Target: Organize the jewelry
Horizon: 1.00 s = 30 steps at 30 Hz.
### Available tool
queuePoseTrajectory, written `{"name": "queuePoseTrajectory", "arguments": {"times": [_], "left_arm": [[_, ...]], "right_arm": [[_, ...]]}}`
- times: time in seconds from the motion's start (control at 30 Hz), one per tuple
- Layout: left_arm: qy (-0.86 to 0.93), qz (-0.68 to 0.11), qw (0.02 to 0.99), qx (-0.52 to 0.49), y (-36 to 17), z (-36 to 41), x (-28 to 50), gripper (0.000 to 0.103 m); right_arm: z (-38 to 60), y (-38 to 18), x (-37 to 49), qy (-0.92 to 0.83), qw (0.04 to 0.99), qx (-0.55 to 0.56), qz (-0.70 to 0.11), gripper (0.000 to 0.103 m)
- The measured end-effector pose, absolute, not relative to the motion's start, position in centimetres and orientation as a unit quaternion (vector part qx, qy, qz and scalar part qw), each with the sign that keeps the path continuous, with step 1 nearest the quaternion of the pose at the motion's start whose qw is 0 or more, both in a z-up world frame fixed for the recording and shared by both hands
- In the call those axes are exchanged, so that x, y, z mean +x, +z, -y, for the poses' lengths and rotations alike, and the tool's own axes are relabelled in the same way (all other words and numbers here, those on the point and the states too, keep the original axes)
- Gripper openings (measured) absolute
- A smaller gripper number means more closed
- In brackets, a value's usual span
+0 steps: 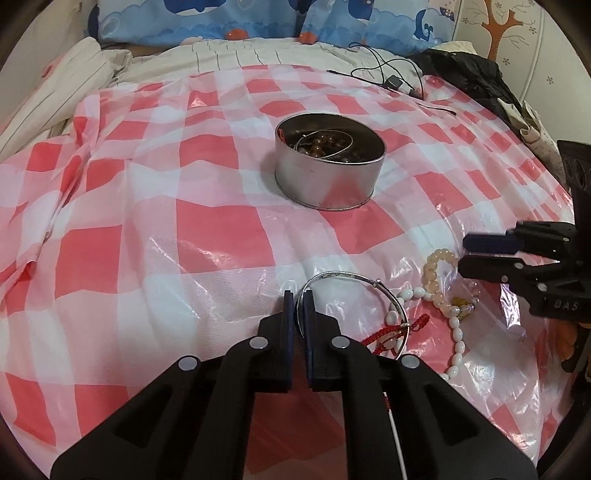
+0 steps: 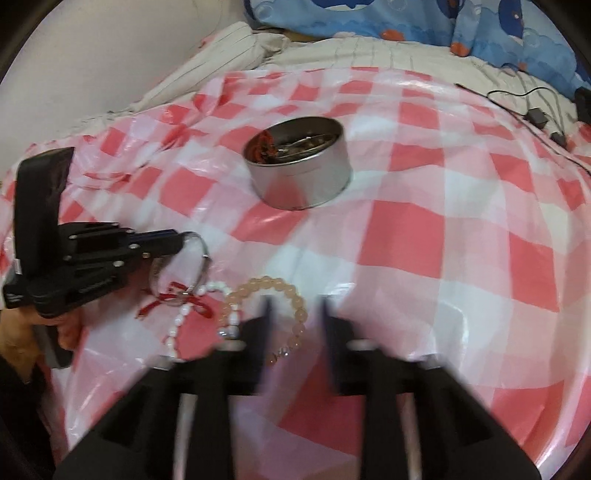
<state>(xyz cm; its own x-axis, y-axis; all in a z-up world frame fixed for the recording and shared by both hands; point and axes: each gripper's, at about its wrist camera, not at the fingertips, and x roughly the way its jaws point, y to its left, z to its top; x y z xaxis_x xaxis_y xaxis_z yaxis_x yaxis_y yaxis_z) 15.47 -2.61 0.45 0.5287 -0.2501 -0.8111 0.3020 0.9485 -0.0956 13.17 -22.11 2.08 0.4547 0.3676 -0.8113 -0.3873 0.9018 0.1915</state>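
A round silver tin [image 1: 328,166] holding beads and a thin bangle stands mid-cloth; it also shows in the right wrist view [image 2: 300,173]. My left gripper [image 1: 299,301] is shut on a silver bangle [image 1: 347,275], seen from the side in the right wrist view [image 2: 201,254]. A red cord bracelet [image 1: 384,334], a white bead string [image 1: 456,332] and a peach bead bracelet [image 1: 432,273] lie beside it. My right gripper [image 2: 295,306] is open just above the peach bead bracelet [image 2: 295,295]; it also shows in the left wrist view [image 1: 465,254].
The red-and-white checked plastic cloth [image 1: 155,229] covers a bed. Black cables with a small adapter [image 1: 388,74] lie at the far edge. Blue patterned pillows [image 1: 221,18] and a dark garment [image 1: 469,74] are behind. A striped blanket [image 1: 55,96] is bunched at the left.
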Motion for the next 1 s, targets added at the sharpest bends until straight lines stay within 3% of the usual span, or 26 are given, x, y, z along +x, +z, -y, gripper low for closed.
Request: {"name": "queuePoseTrajectory", "arguments": {"times": [0.43,0.57,0.63,0.67,0.7,0.77,1.0], "left_arm": [[-0.158,-0.459,0.873,0.049,0.2,3.2,15.3,0.016],[-0.161,-0.458,0.872,0.059,0.1,3.6,15.2,0.025],[-0.159,-0.457,0.872,0.074,0.1,4.1,15.0,0.026],[-0.157,-0.456,0.872,0.081,0.1,4.3,15.0,0.026],[-0.156,-0.454,0.872,0.089,0.1,4.4,14.9,0.025],[-0.159,-0.452,0.872,0.099,0.2,4.7,14.7,0.006],[-0.203,-0.434,0.878,0.020,2.4,3.4,14.4,0.004]], "right_arm": [[20.7,0.7,13.0,0.202,0.850,-0.077,-0.480,0.040],[20.3,0.5,12.8,0.199,0.851,-0.092,-0.478,0.040],[20.0,0.4,12.6,0.206,0.850,-0.103,-0.475,0.029],[19.9,0.4,12.5,0.215,0.847,-0.102,-0.476,0.016],[19.7,0.4,12.4,0.224,0.844,-0.098,-0.477,0.008],[19.6,0.5,12.4,0.229,0.844,-0.091,-0.477,0.008],[22.5,3.1,13.3,0.291,0.843,0.080,-0.445,0.008]]}}
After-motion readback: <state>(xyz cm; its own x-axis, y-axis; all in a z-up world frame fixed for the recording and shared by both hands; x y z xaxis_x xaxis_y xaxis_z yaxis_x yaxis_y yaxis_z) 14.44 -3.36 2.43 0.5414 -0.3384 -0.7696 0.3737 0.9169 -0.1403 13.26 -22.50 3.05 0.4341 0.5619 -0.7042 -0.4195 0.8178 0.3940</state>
